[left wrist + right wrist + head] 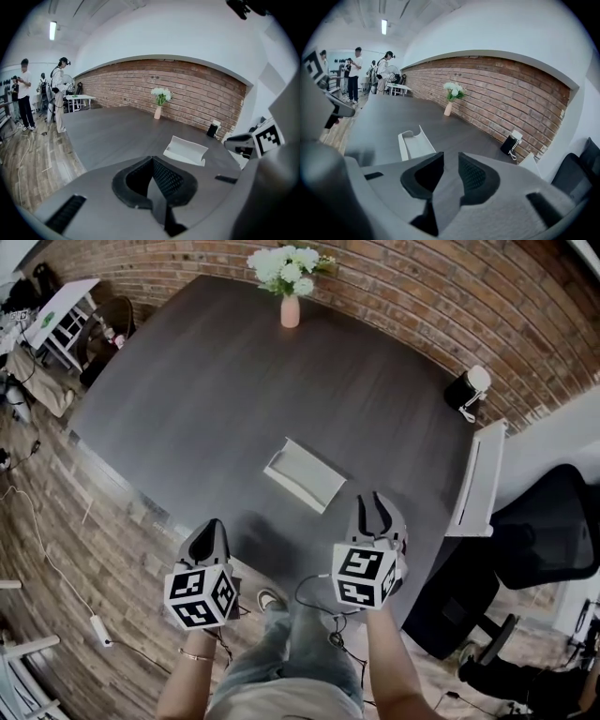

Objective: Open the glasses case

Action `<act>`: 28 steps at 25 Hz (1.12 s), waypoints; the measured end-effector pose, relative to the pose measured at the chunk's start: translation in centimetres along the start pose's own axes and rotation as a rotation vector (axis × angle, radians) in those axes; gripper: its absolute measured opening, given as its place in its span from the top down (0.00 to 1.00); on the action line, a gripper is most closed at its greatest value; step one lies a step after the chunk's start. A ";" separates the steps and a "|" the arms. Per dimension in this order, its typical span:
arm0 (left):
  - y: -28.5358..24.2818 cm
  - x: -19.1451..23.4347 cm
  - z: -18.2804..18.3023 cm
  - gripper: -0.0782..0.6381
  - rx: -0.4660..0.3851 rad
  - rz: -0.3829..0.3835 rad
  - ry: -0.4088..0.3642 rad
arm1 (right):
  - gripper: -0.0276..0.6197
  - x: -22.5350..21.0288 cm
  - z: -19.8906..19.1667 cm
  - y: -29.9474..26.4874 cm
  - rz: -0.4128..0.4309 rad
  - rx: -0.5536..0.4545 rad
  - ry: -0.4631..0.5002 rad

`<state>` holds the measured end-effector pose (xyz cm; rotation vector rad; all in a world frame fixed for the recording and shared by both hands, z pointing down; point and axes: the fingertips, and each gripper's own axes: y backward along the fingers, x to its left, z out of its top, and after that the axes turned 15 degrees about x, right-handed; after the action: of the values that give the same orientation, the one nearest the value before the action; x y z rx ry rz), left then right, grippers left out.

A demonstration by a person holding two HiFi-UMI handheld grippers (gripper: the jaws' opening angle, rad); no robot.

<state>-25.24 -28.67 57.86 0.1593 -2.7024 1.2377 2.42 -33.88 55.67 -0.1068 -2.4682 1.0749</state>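
Two grippers hang at the near edge of the dark desk (pixel 234 381), and the white glasses case (pixel 305 474) lies on the desk ahead of them, between their lines of aim and touching neither. The left gripper (pixel 208 529) has its jaws together at the tips with nothing in them. The right gripper (pixel 377 501) has its jaws apart, a clear gap between the pads and nothing in it.

Seen from the head view, the case's long axis runs from upper left to lower right, roughly along the desk's near edge. So its long near side faces both grippers rather than an end. The right gripper is the nearer one, just off the case's lower-right end. The left sits further off, down and to the left, over the desk's edge with the wooden floor (pixel 103 549) below it.

In both gripper views one long side of the case stands up like a raised lid, so it looks already open, though the hinge cannot be made out.

The case lies close to the near edge, so a push toward the person could slide it off. The desk beyond it is bare, and the vase of flowers (pixel 290 310) at the far side is well apart.
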 end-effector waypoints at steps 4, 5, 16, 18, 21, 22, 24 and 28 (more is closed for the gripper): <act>1.5 -0.7 1.1 0.90 -0.039 -0.033 -0.014 | 0.83 -2.0 0.6 3.1 0.034 -0.056 -0.123; 1.9 -0.9 1.6 0.90 -0.052 -0.041 -0.020 | 0.85 -2.5 0.7 3.9 0.049 -0.067 -0.163; 7.3 -4.9 7.8 0.90 -0.223 -0.148 -0.101 | 0.95 -6.2 -0.8 12.2 0.068 -0.140 -0.375; 8.2 -5.6 9.0 0.90 -0.255 -0.160 -0.113 | 0.95 -6.9 -1.4 13.2 0.062 -0.153 -0.402; 9.0 -6.4 10.5 0.90 -0.294 -0.172 -0.125 | 0.95 -8.2 -2.3 14.1 0.050 -0.175 -0.441; 9.2 -6.6 10.8 0.90 -0.302 -0.175 -0.129 | 0.95 -8.6 -2.6 14.3 0.045 -0.179 -0.453; 9.4 -6.9 11.5 0.90 -0.315 -0.180 -0.138 | 0.95 -9.3 -3.0 14.4 0.038 -0.186 -0.479; 9.4 -7.5 13.0 0.90 -0.332 -0.186 -0.147 | 0.95 -10.3 -2.5 14.3 0.029 -0.203 -0.508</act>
<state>-20.81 -32.20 41.08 0.4613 -2.8892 0.7419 11.30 -24.75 43.22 0.0798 -3.0355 0.9484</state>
